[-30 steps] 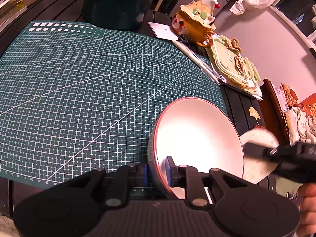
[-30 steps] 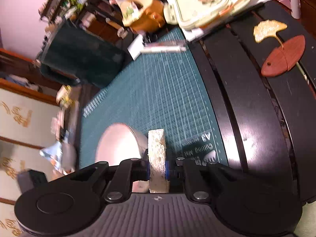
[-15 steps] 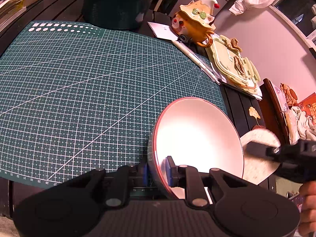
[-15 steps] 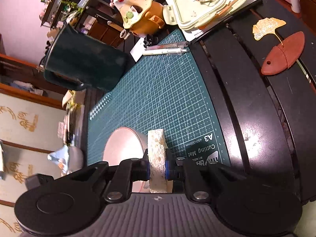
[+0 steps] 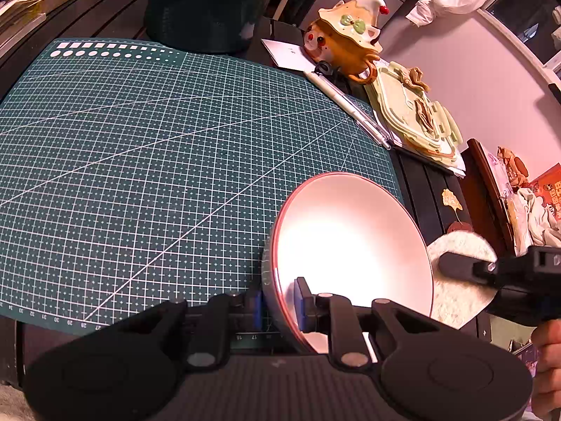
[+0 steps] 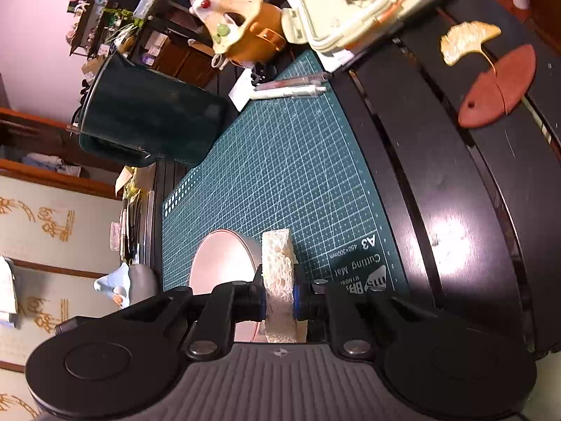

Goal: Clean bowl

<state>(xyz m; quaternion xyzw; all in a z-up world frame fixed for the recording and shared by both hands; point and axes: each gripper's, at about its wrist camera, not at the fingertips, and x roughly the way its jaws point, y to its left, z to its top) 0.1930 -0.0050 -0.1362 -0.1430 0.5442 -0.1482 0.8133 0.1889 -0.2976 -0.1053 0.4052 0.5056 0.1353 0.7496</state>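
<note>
A white bowl (image 5: pixel 350 245) with a thin red rim is tilted up on its edge over the near right corner of the green cutting mat (image 5: pixel 157 158). My left gripper (image 5: pixel 278 307) is shut on the bowl's rim, one finger inside and one outside. My right gripper (image 6: pixel 278 303) is shut on a pale round sponge (image 6: pixel 277 270). In the left wrist view the sponge (image 5: pixel 459 280) sits just right of the bowl, outside its rim, apart from the white inside. The bowl also shows in the right wrist view (image 6: pixel 222 263), left of the sponge.
A dark green bucket (image 5: pixel 207 3) stands at the mat's far edge. An orange cat-shaped pot (image 5: pixel 343 45), pens (image 5: pixel 350 108) and stacked pale green lids (image 5: pixel 417 119) lie at the far right. A gingko leaf ornament (image 6: pixel 468 40) and a red wooden fish (image 6: pixel 498 87) lie on the dark slatted table (image 6: pixel 455 210).
The right gripper's view has swung and steadied, with the sponge staying beside the bowl's right edge. The left gripper and bowl have not moved.
</note>
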